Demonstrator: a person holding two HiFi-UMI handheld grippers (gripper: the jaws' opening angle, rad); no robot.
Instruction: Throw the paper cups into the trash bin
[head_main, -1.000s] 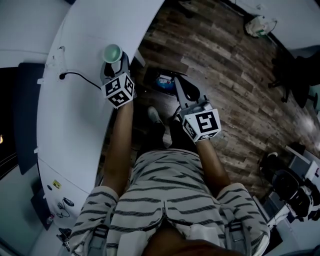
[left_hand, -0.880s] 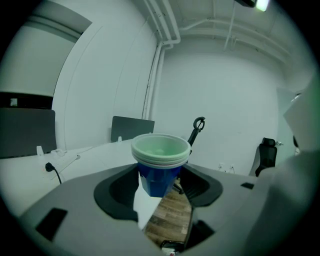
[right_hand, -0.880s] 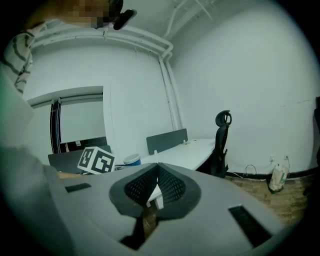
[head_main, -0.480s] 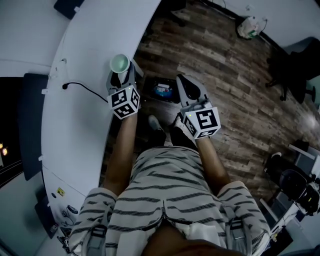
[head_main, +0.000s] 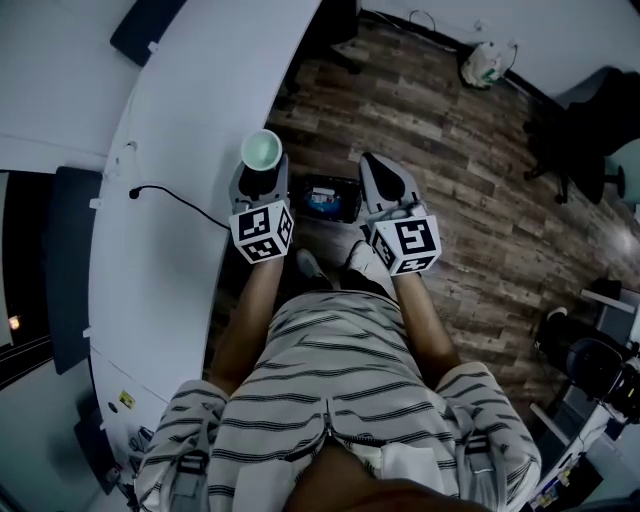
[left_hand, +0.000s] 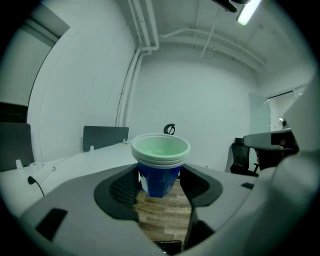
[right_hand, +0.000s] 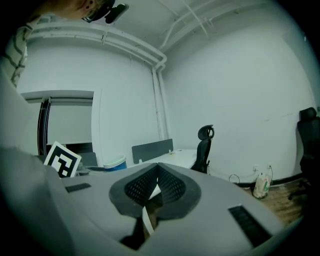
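My left gripper (head_main: 262, 172) is shut on a blue paper cup (head_main: 262, 150) with a white rim and pale green inside; it looks like stacked cups (left_hand: 160, 165), held upright between both pads. In the head view the cup hangs at the white desk's edge. A small dark trash bin (head_main: 330, 198) stands on the wooden floor, below and between the two grippers. My right gripper (head_main: 375, 168) hovers right of the bin, its jaws meeting at the tips (right_hand: 158, 172) with nothing in them.
The curved white desk (head_main: 170, 120) fills the left side, with a black cable (head_main: 165, 190) lying on it. A black office chair (head_main: 565, 140) and a white bag (head_main: 483, 62) stand on the floor at the far right. The person's feet are under the bin.
Both grippers have moved rightward and up in the head view. The cup has gone from over the desk to its edge, nearer the bin. The grip on it is unchanged.
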